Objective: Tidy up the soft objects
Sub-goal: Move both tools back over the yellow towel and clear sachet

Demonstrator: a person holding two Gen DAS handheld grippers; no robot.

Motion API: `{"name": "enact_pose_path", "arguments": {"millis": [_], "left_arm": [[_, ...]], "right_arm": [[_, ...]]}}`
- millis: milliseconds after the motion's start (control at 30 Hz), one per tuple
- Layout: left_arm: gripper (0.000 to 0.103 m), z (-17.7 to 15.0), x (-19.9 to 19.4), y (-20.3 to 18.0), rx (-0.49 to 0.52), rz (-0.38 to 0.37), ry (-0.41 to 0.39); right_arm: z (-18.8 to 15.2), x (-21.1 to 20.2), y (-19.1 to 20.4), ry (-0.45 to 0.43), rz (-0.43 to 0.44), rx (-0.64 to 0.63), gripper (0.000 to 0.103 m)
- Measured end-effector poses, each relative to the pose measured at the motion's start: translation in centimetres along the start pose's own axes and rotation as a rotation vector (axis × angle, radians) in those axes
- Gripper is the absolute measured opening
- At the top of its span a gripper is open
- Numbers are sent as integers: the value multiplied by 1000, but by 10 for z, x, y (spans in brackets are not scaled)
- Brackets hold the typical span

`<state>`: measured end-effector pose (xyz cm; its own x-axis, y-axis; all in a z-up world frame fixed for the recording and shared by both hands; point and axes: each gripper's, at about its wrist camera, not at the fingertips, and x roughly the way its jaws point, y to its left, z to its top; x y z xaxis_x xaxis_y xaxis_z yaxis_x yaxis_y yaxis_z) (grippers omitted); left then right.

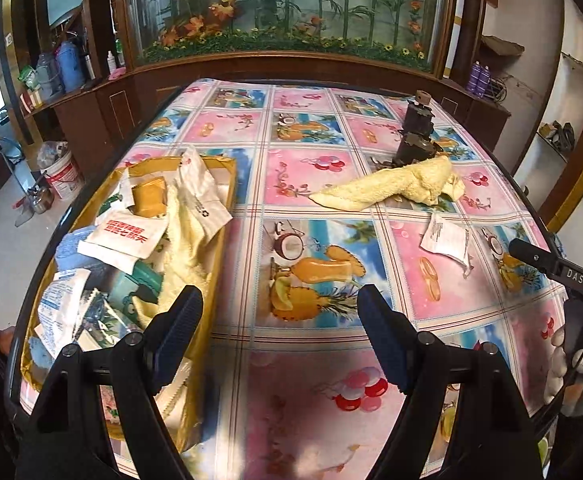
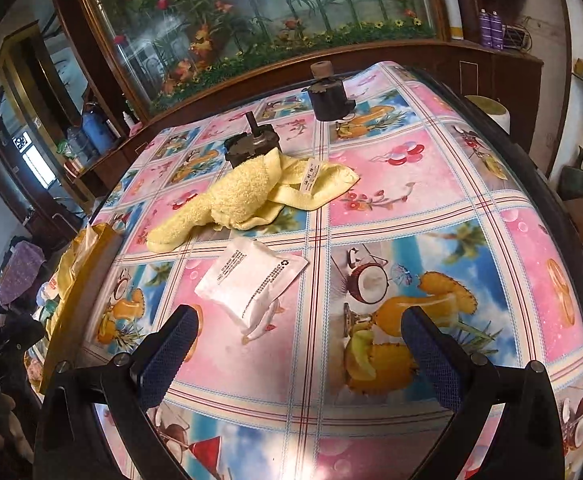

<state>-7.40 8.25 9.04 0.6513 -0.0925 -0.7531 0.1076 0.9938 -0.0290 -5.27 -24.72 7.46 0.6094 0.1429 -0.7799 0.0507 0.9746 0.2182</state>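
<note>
Yellow towel (image 2: 227,200): far centre on glossy tablecloth (image 2: 411,200), crumpled terry, limp and light; best pinched at thick middle fold. White packet (image 2: 251,280): near, flat, slick, pliable; best taken by edge. Left gripper (image 1: 279,320) and right gripper (image 2: 299,340): wide apart, empty.

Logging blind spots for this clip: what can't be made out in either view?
- Box contents, left wrist view: lower layers buried under packets and a yellow towel; near end hidden by the left tongs.
- White packet print, right wrist view: too small to read.
- Loose towel: covers the base of one dark metal part.
- Right tongs: open, empty.
</note>
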Motion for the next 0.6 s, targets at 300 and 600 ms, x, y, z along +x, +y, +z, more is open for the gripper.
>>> {"name": "enact_pose_path", "arguments": {"millis": [300,600], "left_arm": [[80,-4,4,-15,21,-50,12],[80,-9,8,-2,4,-47,19]], "right_arm": [[77,69,36,53,63,54,102],[79,116,37,131,146,157,46]]}}
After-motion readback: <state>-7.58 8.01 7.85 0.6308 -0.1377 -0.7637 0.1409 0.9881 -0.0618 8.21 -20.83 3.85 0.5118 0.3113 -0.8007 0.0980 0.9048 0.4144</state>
